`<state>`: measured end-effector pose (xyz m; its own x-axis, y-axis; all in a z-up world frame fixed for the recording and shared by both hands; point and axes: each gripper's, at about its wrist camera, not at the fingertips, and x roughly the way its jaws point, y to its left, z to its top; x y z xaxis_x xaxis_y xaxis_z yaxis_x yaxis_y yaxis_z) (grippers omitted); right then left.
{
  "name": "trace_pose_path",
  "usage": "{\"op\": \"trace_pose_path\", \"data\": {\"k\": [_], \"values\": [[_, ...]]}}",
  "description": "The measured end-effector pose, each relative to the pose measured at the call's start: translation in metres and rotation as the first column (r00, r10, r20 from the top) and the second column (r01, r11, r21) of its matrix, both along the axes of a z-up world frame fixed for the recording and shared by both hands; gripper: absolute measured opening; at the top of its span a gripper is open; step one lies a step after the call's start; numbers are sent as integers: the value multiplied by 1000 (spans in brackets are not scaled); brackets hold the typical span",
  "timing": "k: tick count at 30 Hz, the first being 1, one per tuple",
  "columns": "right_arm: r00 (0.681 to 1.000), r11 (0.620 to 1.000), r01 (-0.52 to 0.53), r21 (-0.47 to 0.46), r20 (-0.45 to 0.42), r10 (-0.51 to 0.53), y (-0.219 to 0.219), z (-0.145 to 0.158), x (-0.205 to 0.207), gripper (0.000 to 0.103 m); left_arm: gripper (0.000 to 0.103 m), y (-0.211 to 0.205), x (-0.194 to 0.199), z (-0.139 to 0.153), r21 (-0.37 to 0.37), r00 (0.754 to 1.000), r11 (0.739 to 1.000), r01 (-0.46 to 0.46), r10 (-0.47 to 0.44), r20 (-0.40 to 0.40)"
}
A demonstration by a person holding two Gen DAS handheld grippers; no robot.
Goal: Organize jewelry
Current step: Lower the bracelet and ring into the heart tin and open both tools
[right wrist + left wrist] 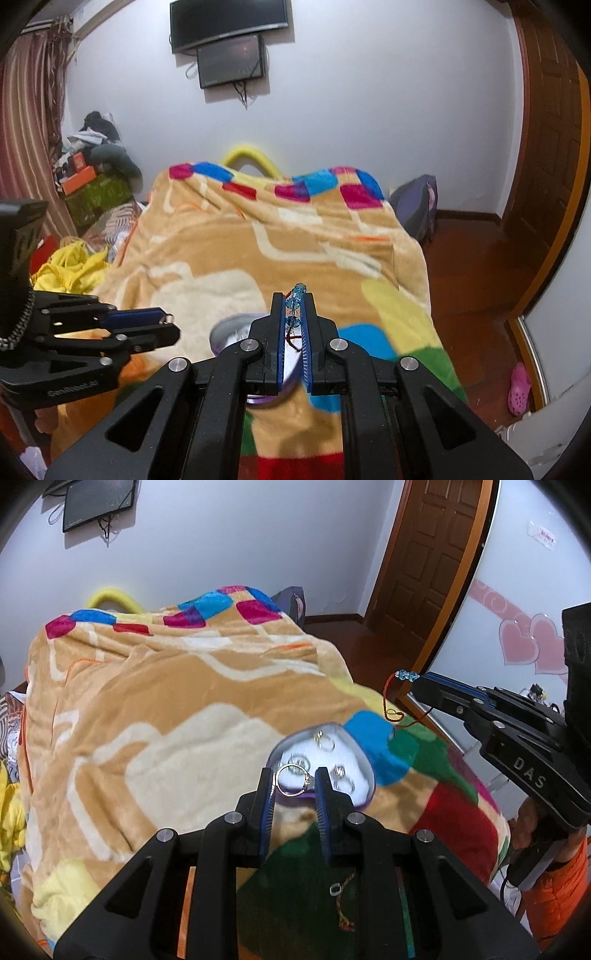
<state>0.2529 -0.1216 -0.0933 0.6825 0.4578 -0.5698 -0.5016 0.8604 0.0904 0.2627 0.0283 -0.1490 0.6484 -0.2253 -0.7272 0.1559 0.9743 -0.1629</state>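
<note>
My left gripper (293, 780) is shut on a gold ring (291, 780), held just above the near rim of a purple heart-shaped jewelry box (364, 775) with a white inside. Several rings (327, 740) sit in the box. My right gripper (294, 300) is shut on a red cord bracelet with blue crystal beads (295, 301). In the left wrist view the bracelet (406, 675) hangs from the right gripper (415, 686) to the right of and above the box. The box (229, 332) lies partly hidden under the right gripper. A braided bracelet (341, 904) lies on the blanket below my left gripper.
A fleece blanket (166, 701) with coloured squares covers the bed. The bed's right edge drops to a wooden floor (472, 277). A door (424, 554) stands at the right. Clothes and boxes (92, 177) are piled at the left. A pink shoe (519, 387) lies on the floor.
</note>
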Motion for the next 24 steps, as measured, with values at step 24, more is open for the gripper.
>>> {"op": "trace_pose_path", "data": {"k": [24], "values": [[999,999,-50,6,-11,50,17,-12,23,7,20,-7,42,-24,-9,998,999,45,-45,-38]]}}
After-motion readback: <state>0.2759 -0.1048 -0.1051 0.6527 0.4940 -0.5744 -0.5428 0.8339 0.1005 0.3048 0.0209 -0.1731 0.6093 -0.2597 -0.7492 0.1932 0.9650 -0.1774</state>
